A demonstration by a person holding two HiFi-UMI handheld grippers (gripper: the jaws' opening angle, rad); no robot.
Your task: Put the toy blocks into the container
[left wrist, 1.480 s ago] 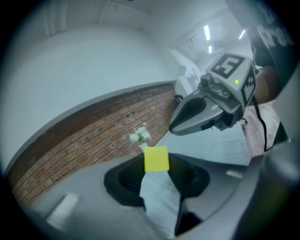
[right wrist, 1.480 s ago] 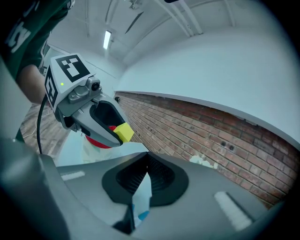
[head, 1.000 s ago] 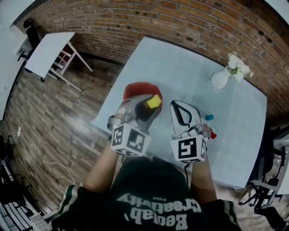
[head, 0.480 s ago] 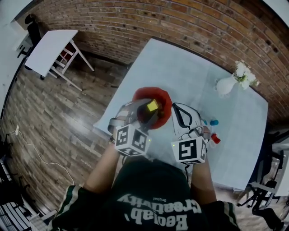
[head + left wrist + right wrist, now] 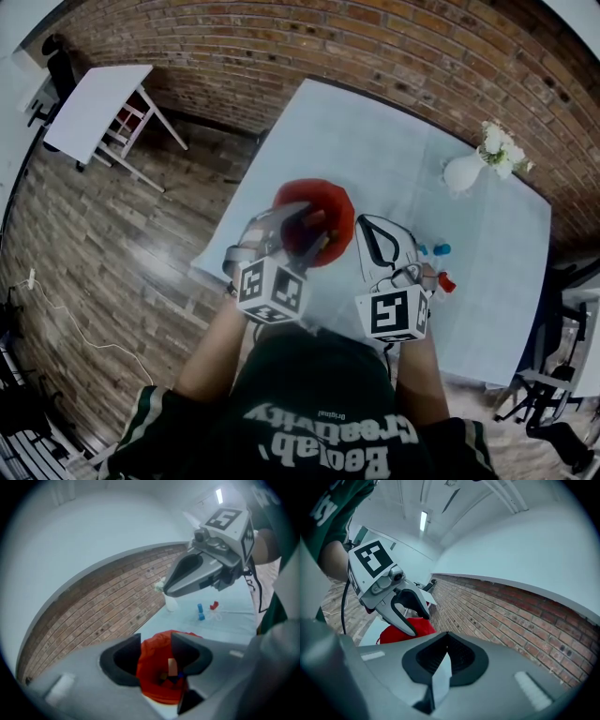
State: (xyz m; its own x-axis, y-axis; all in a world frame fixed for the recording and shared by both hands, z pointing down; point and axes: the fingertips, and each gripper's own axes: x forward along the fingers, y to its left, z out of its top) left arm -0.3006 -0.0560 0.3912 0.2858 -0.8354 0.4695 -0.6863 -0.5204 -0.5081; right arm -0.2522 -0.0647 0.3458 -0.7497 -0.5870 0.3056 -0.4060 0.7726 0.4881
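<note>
Just opening, empty, left gripper (image 5: pixel 155 644); its view alone shows blocks (image 5: pixel 172 668) in container (image 5: pixel 152 688); right gripper (image 5: pixel 446 651) closed.

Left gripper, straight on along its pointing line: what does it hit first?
Probably the red soft container, at its opening with toy blocks inside, seen between the jaws of the left gripper. The jaws have just been opening, and nothing is gripped between them. Depth is unclear.

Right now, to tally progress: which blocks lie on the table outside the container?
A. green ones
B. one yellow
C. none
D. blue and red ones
D: blue blocks and a red block lie on the table, apart from the container.
</note>
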